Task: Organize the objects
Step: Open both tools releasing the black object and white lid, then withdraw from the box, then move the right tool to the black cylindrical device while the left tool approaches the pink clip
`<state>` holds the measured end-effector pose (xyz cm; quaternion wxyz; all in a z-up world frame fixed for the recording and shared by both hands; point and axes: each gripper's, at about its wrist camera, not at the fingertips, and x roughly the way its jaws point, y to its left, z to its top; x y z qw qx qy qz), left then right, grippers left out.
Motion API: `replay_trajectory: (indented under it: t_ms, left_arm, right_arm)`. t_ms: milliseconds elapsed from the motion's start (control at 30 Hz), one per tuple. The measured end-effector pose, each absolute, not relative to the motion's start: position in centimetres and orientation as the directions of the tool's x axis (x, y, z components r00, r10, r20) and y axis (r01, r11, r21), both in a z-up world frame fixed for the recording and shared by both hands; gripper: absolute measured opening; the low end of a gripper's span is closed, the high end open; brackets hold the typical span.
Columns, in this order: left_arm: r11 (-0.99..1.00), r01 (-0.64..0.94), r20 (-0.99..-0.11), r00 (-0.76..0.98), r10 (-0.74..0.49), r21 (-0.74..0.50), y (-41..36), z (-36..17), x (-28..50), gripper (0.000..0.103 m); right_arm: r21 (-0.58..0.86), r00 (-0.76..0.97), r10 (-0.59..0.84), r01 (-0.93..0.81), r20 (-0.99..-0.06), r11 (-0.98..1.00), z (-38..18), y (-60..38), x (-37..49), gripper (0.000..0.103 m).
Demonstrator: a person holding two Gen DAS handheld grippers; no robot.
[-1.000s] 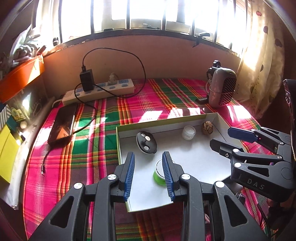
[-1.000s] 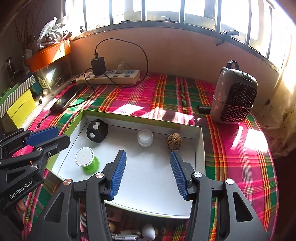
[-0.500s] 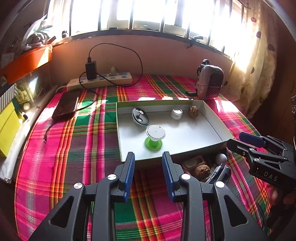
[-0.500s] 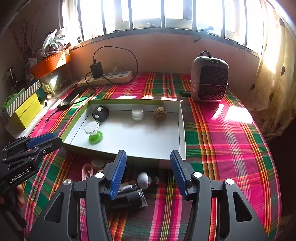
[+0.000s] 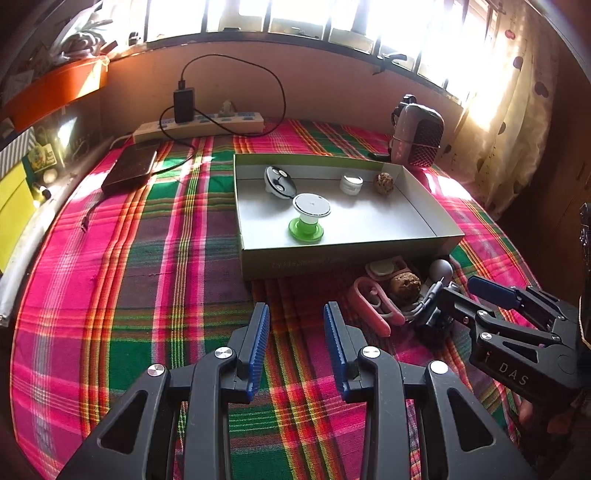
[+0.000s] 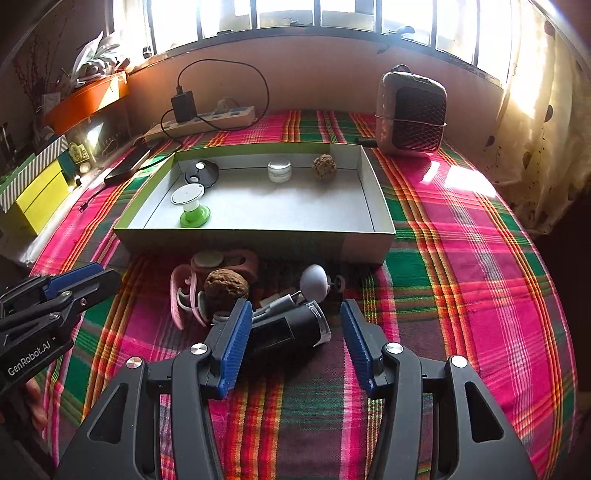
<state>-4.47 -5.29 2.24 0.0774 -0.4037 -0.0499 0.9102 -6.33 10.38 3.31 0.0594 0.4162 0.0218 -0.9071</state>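
Sunlit plaid worktop: my right tool, open, straddles the black cylinder before the tray; I'd close squarely. Left tool open, empty.

Blown-out window backlight, dark fisheye edges

black left gripper, right gripper, ribbed blue pads, silver screws, white lettering

Beside the shallow grey cardboard box, the brown wrinkled walnut hides part of the pink plastic earphone case.
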Motion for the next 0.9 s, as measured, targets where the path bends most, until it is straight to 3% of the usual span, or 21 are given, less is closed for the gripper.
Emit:
replay_trajectory:
  t_ms: [233, 400, 900]
  left_arm:
    - [-0.980, -0.119, -0.737, -0.647, 0.197, -0.158, -5.1, 1.8, -4.4, 0.029]
    - [-0.977, -0.132, -0.739, -0.640, 0.211, -0.165, -4.9, 1.7, -4.5, 0.029]
    - [-0.964, -0.164, -0.739, -0.619, 0.266, -0.209, -4.3, 1.6, -4.6, 0.029]
  right_arm:
    - [-0.022, -0.648, -0.055, 0.110, -0.760, -0.994, 3.1, 9.2, -6.4, 0.052]
    - [-0.009, -0.619, -0.062, 0.111, -0.783, -0.994, 2.7, 9.5, -6.2, 0.061]
    - [-0.052, -0.592, 0.030, 0.021, -0.806, -0.998, 1.8, 13.2, -5.0, 0.062]
